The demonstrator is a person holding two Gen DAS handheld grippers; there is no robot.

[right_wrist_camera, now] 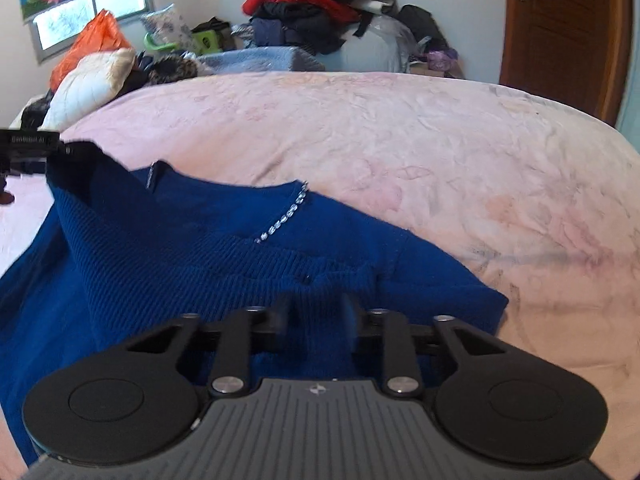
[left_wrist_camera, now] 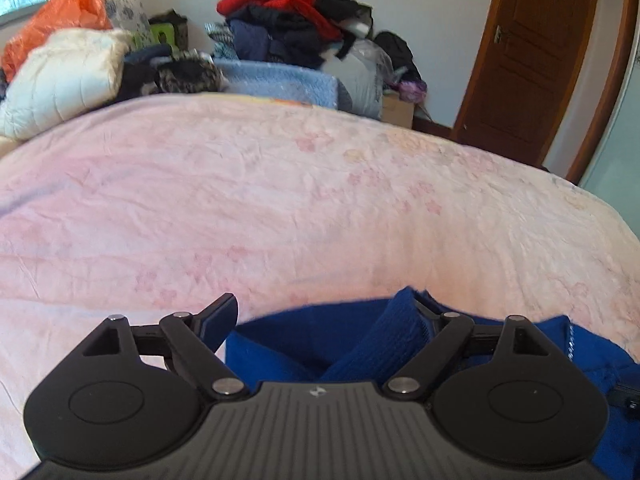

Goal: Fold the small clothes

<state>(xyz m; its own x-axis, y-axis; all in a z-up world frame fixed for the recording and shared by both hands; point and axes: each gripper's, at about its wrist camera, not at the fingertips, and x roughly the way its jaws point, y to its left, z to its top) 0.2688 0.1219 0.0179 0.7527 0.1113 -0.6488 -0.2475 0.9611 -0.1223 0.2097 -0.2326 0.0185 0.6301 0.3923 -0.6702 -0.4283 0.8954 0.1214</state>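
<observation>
A blue knit sweater [right_wrist_camera: 180, 264] with a rhinestone trim [right_wrist_camera: 284, 216] at its neck lies on the pink bed cover [right_wrist_camera: 440, 152]. My right gripper [right_wrist_camera: 318, 312] is shut on the sweater, its blurred fingers pinching a puckered ribbed edge. In the left wrist view the sweater [left_wrist_camera: 288, 344] lies bunched between the wide jaws of my left gripper [left_wrist_camera: 322, 316], which is open. A ribbed fold drapes over its right finger and hides the tip. The left finger [left_wrist_camera: 220, 316] stands free of the cloth. The left gripper's body [right_wrist_camera: 28, 148] shows at the far left, where a sweater corner rises toward it.
At the far end of the bed stand a pile of clothes [left_wrist_camera: 288, 20], a white quilt [left_wrist_camera: 64, 76] and an orange bag [left_wrist_camera: 60, 16]. A brown door [left_wrist_camera: 532, 52] is at the right. The pink cover [left_wrist_camera: 280, 200] stretches ahead, and the bed's edge drops off at the right.
</observation>
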